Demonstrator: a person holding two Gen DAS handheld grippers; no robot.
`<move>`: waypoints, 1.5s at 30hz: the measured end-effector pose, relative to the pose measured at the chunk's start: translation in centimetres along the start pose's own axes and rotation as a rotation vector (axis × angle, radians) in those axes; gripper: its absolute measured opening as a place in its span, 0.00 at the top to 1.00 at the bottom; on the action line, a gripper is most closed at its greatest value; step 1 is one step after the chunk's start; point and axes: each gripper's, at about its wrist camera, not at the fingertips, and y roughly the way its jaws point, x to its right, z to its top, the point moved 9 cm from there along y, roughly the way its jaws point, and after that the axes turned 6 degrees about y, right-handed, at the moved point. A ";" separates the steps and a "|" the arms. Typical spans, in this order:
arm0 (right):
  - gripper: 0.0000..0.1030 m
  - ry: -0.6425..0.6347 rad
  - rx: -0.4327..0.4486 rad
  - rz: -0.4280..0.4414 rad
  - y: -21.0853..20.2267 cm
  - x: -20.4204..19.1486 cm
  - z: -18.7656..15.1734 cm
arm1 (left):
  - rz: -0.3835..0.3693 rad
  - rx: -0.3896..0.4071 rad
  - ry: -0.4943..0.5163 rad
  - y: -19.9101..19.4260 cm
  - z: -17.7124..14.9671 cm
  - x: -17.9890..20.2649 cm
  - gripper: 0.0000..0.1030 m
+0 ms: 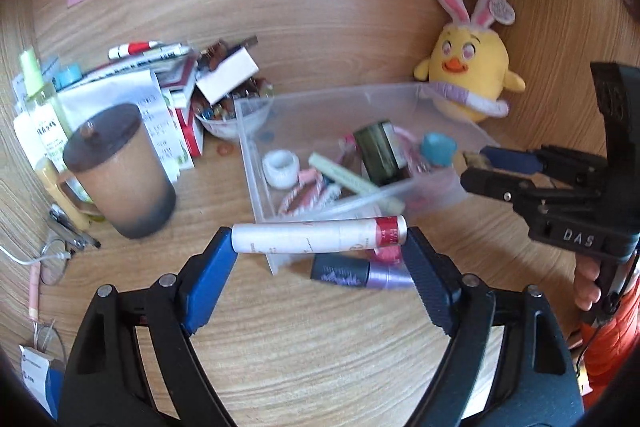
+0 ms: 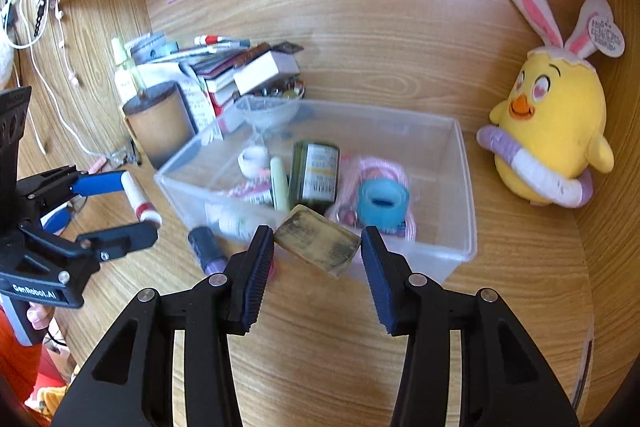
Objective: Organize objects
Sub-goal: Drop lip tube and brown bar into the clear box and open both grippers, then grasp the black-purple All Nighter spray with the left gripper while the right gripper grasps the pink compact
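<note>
My left gripper (image 1: 320,239) is shut on a white tube with a red band (image 1: 320,235), held crosswise above the desk just in front of the clear plastic bin (image 1: 256,187). It also shows in the right wrist view (image 2: 138,195). My right gripper (image 2: 318,247) is shut on a worn yellowish block (image 2: 318,245), held over the bin's near wall (image 2: 460,255). The bin holds a dark green jar (image 2: 316,171), a blue tape roll (image 2: 382,203), a white ring (image 1: 282,169) and pink items. A purple-and-black tube (image 1: 360,275) lies on the desk beside the bin.
A brown lidded cup (image 1: 120,171) stands left of the bin. Behind it are stacked boxes, papers, markers and a spray bottle (image 1: 38,95). A yellow chick plush (image 2: 548,131) sits at the right against the wall. Coloured notes hang on the back panel. Cables lie at the far left.
</note>
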 end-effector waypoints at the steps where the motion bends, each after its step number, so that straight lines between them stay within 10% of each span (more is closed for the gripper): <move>1: 0.59 0.001 0.006 -0.003 0.0 0.0 0.4 | 0.002 0.007 -0.004 0.0 0.5 -0.3 0.19; 23: 0.59 0.020 -0.042 -0.051 5.0 1.1 1.9 | 0.049 -0.055 0.020 5.0 2.7 -1.1 0.18; 45: 0.45 -0.037 0.000 -0.018 0.1 -0.3 -0.4 | 0.006 -0.104 0.073 2.7 -1.7 1.3 0.03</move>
